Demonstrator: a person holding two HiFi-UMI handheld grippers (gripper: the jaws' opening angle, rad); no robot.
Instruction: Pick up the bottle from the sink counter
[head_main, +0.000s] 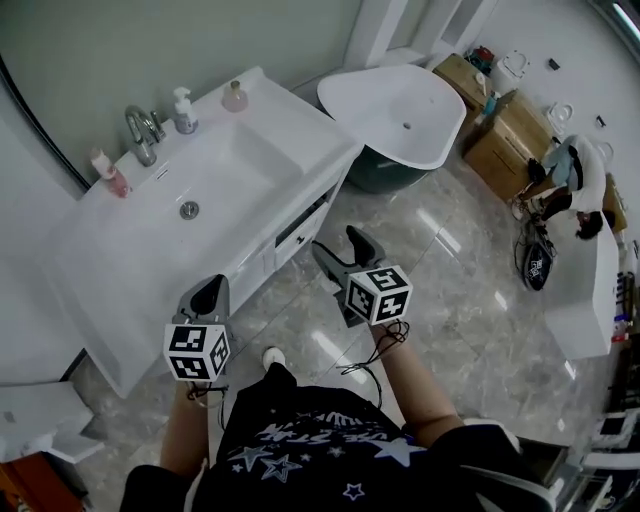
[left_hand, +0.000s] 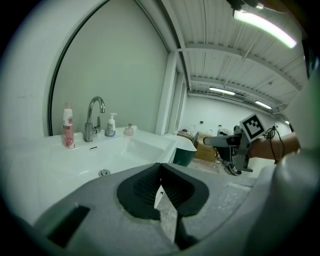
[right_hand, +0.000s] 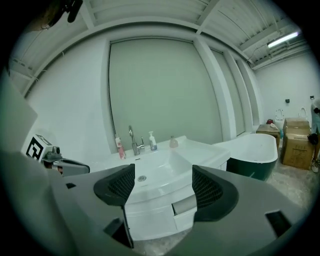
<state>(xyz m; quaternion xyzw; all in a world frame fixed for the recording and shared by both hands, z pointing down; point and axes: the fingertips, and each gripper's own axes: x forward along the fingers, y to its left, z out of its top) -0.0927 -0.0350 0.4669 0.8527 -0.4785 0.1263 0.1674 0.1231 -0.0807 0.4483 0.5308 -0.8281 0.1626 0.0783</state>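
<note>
Three bottles stand at the back of the white sink counter (head_main: 290, 135): a tall pink one (head_main: 110, 172) left of the faucet (head_main: 140, 132), a white pump bottle (head_main: 184, 112) right of it, and a small round pinkish bottle (head_main: 235, 97) further right. All three also show in the right gripper view: pink bottle (right_hand: 119, 147), pump bottle (right_hand: 152, 142), round bottle (right_hand: 173, 142). My left gripper (head_main: 210, 292) is shut and empty, in front of the counter's near edge. My right gripper (head_main: 340, 245) hovers over the floor before the vanity, open with nothing between its jaws. Both are well short of the bottles.
A basin with a drain (head_main: 189, 210) fills the counter's middle. The vanity has a drawer (head_main: 300, 225) slightly ajar. A white tub with a dark green shell (head_main: 400, 115) stands to the right, with cardboard boxes (head_main: 510, 130) and a bent-over person (head_main: 575, 180) beyond it.
</note>
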